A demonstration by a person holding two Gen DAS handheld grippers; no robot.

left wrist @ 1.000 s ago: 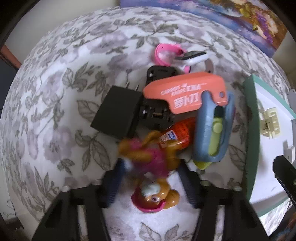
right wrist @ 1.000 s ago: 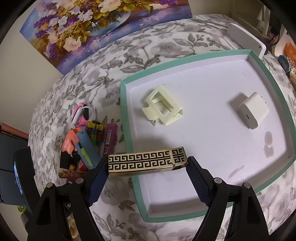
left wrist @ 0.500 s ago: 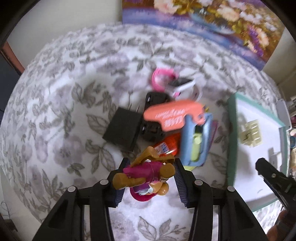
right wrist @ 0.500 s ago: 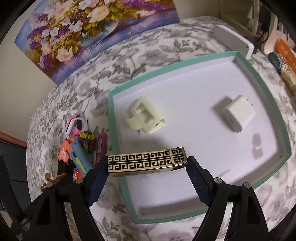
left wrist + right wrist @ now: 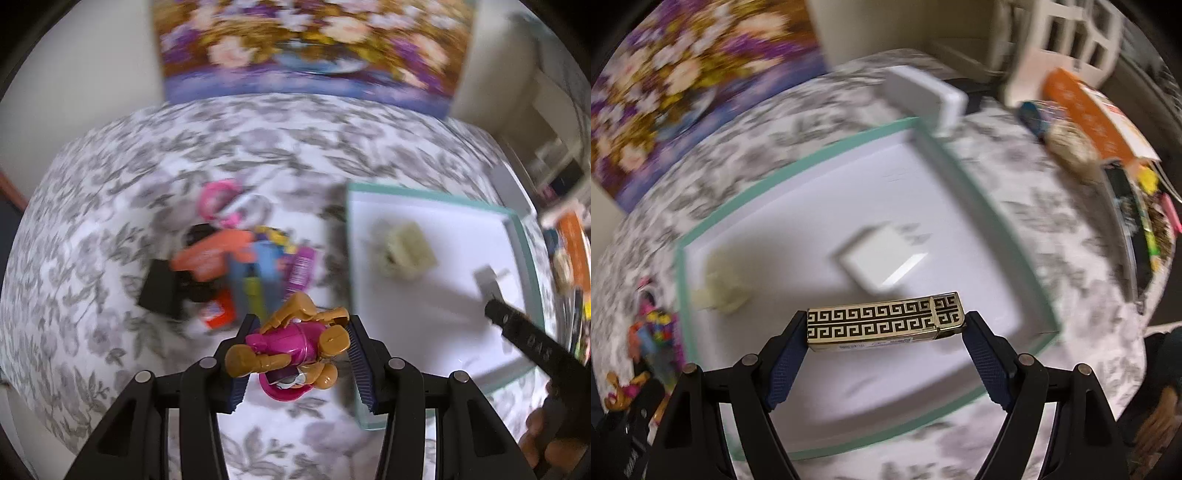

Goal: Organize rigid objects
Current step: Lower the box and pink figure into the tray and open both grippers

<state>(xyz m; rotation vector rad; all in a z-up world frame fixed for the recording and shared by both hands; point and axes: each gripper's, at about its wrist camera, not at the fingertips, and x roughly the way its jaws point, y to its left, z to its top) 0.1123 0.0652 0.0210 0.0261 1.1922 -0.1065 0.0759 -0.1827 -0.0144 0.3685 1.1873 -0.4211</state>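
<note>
My left gripper [image 5: 299, 354] is shut on a brown toy dog figure in a pink suit [image 5: 291, 343], lifted above the floral cloth near the left rim of the teal-edged white tray [image 5: 436, 306]. My right gripper [image 5: 886, 328] is shut on a gold and black patterned lighter [image 5: 884, 321], held crosswise above the tray [image 5: 798, 166]. Inside the tray lie a cream hair clip [image 5: 406, 251] and a white charger cube [image 5: 882, 258]. A blurred pile of small objects [image 5: 236, 266] stays on the cloth left of the tray.
A flower painting [image 5: 310, 48] leans against the wall at the back. A white box [image 5: 923, 96] sits past the tray's far corner. Books and clutter [image 5: 1100, 133] crowd the right side. A hand [image 5: 554, 443] holds the right gripper.
The left gripper closed on the toy dog, lifted it off the cloth and carried it right toward the tray. The right gripper moved with the lighter farther in over the tray.
</note>
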